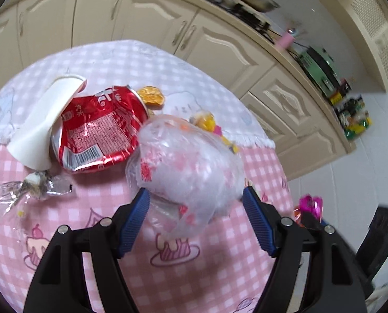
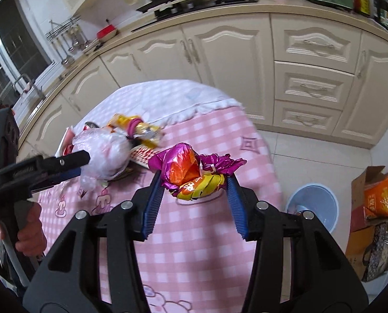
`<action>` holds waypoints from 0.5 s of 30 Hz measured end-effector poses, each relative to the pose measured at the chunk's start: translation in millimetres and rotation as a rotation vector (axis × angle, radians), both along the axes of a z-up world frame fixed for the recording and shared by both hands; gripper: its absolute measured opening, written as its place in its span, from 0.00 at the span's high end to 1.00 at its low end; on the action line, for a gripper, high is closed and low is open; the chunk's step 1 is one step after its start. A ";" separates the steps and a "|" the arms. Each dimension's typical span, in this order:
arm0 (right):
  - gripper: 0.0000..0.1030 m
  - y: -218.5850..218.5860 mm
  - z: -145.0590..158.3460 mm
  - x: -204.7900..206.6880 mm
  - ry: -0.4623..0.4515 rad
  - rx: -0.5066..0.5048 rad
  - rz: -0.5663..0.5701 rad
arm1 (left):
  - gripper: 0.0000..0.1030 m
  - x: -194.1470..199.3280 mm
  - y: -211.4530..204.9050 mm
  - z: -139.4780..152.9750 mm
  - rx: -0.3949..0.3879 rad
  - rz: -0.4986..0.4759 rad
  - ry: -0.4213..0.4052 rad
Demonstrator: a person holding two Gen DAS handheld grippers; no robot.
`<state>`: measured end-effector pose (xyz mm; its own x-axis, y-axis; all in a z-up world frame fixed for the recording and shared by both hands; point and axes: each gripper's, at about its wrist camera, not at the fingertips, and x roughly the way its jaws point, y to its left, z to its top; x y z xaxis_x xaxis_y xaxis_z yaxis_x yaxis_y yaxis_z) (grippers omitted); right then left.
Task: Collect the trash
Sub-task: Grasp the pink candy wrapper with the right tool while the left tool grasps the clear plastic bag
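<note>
My left gripper (image 1: pixel 196 192) is shut on a crumpled clear plastic bag (image 1: pixel 191 159) with pink print, held above the pink checked tablecloth (image 1: pixel 199 268). The bag and left gripper also show in the right wrist view (image 2: pixel 102 156). My right gripper (image 2: pixel 194 182) is shut on a crumpled magenta, orange and yellow foil wrapper (image 2: pixel 194 170), held above the table. A red foil packet (image 1: pixel 97 127), a white paper cup (image 1: pixel 45 125) on its side, an orange peel (image 1: pixel 151 96), a clear wrapper (image 1: pixel 24 190) and yellow wrappers (image 2: pixel 139 129) lie on the table.
A light blue waste bin (image 2: pixel 314 206) stands on the floor right of the table. A cardboard box with an orange bag (image 2: pixel 382 195) is further right. Cream kitchen cabinets (image 2: pixel 246 52) run behind the table.
</note>
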<state>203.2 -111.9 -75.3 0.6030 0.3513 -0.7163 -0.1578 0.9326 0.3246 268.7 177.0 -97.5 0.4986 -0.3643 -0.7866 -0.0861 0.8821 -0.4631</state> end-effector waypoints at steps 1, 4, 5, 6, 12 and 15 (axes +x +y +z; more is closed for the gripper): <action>0.54 -2.3 -0.8 0.6 0.002 0.001 -0.005 | 0.30 3.0 2.2 -2.0 -0.009 0.013 0.006; 0.54 -2.8 -2.4 3.4 0.009 0.003 -0.010 | 0.30 15.3 5.9 -9.9 -0.032 0.056 0.033; 0.54 -2.5 -3.0 3.9 0.010 0.002 -0.009 | 0.32 18.7 6.3 -12.7 -0.050 0.056 0.041; 0.54 -1.7 -3.7 4.1 0.012 -0.001 -0.008 | 0.38 21.6 7.1 -15.4 -0.068 0.061 0.047; 0.54 -3.2 -6.9 5.6 0.022 -0.010 -0.021 | 0.59 20.8 1.1 -10.6 -0.018 0.044 -0.011; 0.54 -4.1 -5.6 4.0 0.019 -0.013 -0.025 | 0.64 17.0 0.9 -5.5 -0.014 0.036 -0.032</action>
